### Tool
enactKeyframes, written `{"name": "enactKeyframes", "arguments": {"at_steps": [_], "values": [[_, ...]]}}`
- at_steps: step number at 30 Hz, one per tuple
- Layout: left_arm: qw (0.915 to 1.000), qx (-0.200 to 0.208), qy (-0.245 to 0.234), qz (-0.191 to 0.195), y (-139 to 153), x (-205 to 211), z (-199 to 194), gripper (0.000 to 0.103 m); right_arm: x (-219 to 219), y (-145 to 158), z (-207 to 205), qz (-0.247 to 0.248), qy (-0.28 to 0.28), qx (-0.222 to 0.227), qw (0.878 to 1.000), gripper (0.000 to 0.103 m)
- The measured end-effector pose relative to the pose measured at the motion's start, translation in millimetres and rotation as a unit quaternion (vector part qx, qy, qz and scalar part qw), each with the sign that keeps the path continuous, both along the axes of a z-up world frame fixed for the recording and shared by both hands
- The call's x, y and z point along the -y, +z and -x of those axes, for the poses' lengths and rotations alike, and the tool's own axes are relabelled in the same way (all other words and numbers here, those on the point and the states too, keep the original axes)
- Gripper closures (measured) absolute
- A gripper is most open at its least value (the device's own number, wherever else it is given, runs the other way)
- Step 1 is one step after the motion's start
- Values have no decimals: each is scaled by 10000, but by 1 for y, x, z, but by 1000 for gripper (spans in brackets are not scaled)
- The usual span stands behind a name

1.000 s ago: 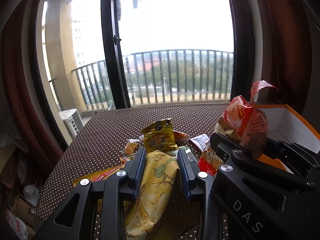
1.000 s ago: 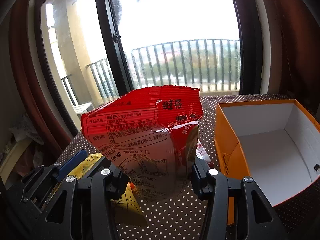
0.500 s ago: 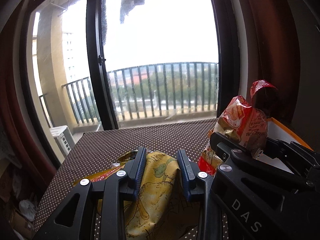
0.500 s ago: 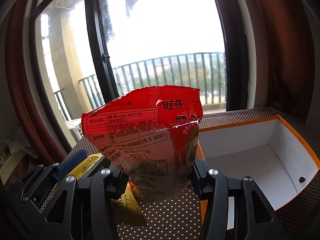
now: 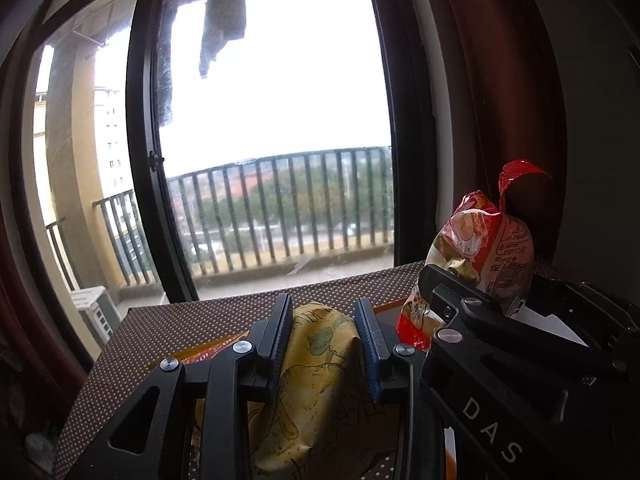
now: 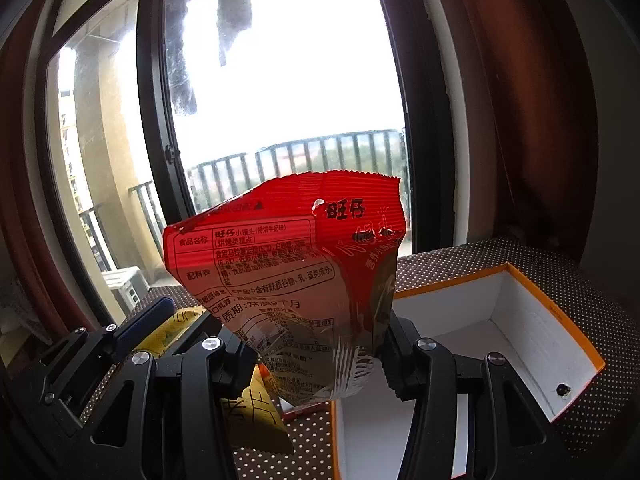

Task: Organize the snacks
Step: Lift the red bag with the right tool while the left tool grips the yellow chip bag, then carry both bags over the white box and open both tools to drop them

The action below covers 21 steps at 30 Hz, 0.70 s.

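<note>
The right hand-held gripper (image 6: 316, 354) is closed on the lower part of a red snack bag (image 6: 288, 264), holding it upright with its crimped top edge uppermost, so the bag hangs clear of the dotted counter (image 6: 560, 276) and can be lowered bottom first. The orange box (image 6: 556, 312) with white inside walls sits just to the right of the bag, open at the top and with nothing visible inside, which is likely where the bag is meant to go. The left hand-held gripper (image 5: 322, 336) has its blue-padded fingers pressed against both sides of a yellow snack bag (image 5: 320, 384), gripping its bulging middle so that the soft packet does not slide out. In the left view the right gripper's body sits close beside it, which suggests both bags are being carried toward the box together; crowding could make the packets snag at the rim
</note>
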State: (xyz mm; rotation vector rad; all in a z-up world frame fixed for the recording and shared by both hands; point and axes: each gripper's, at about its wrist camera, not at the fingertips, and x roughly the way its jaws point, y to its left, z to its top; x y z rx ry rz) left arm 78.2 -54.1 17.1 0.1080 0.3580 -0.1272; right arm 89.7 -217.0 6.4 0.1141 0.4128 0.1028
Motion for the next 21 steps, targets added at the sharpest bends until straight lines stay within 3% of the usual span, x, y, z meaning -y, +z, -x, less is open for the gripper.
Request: {"name": "enactKeyframes", "arguments": {"at_steps": [12, 21], "values": [[9974, -3, -722, 16, 0, 70, -17, 72, 64, 5, 3, 134, -681, 107, 9975, 48], [9921, -345, -1195, 168, -10, 115, -33, 72, 110, -4, -1, 90, -1193, -70, 9928, 48]]}}
